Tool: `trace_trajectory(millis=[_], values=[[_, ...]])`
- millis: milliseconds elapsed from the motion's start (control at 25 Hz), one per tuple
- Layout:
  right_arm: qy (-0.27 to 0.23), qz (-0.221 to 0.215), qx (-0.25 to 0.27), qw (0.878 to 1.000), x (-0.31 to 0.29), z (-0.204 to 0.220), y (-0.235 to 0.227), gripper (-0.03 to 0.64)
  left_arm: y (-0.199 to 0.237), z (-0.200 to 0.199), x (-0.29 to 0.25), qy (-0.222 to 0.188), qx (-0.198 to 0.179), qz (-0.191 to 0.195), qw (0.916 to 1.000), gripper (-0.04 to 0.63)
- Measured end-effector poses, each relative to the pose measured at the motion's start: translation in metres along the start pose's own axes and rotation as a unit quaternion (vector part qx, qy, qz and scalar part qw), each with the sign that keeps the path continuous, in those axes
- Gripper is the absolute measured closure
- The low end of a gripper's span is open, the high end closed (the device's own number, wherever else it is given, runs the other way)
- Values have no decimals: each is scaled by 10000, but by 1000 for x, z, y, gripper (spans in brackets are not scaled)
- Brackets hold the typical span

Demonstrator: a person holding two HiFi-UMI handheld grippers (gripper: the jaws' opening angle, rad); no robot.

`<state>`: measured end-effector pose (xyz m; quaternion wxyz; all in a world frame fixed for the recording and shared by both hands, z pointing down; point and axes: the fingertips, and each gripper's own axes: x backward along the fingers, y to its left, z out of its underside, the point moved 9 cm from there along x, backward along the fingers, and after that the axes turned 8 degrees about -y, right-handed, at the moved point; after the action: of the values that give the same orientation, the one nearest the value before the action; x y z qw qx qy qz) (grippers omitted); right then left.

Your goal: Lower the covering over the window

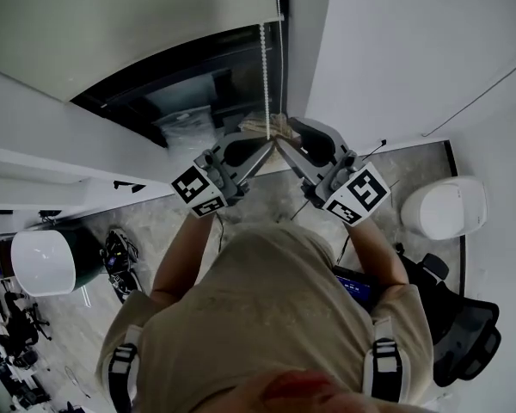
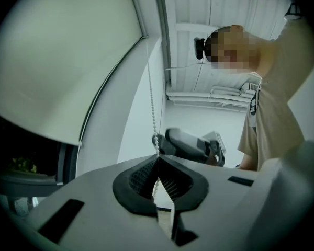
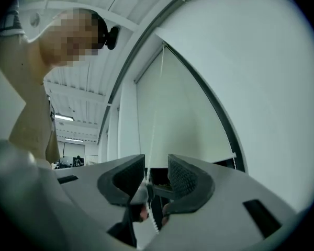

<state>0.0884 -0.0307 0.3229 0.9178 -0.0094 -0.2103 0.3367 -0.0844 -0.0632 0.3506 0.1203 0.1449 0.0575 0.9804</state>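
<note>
**Two grippers, one bead chain**

My left gripper point(image 1: 260, 147) is clenched. Its two fingers point(image 2: 141, 177) pinch the single bead chain point(image 2: 153, 114), which hangs beside the one roller blind point(image 1: 112, 33). The blind covers only the top of the window point(image 1: 189, 93). My right gripper point(image 3: 156, 166), just beside the left, is released, and the chain runs untouched between its two parted fingers.
</note>
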Motion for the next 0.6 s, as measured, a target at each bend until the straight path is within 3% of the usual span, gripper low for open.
trace_trajectory(millis=[120, 280, 400, 600], values=[[314, -117, 185, 9993, -17, -8, 8, 492, -12, 20, 6, 7, 207, -103, 9997, 575], [499, -166, 534, 9972, -27, -10, 14, 552, -22, 20, 6, -33, 105, -190, 9998, 575], [555, -143, 970, 9936, -28, -11, 20, 552, -22, 20, 9, -56, 76, -266, 9996, 575], [527, 43, 976, 9938, -29, -10, 15, 519, -20, 21, 8, -125, 75, -319, 9994, 575]])
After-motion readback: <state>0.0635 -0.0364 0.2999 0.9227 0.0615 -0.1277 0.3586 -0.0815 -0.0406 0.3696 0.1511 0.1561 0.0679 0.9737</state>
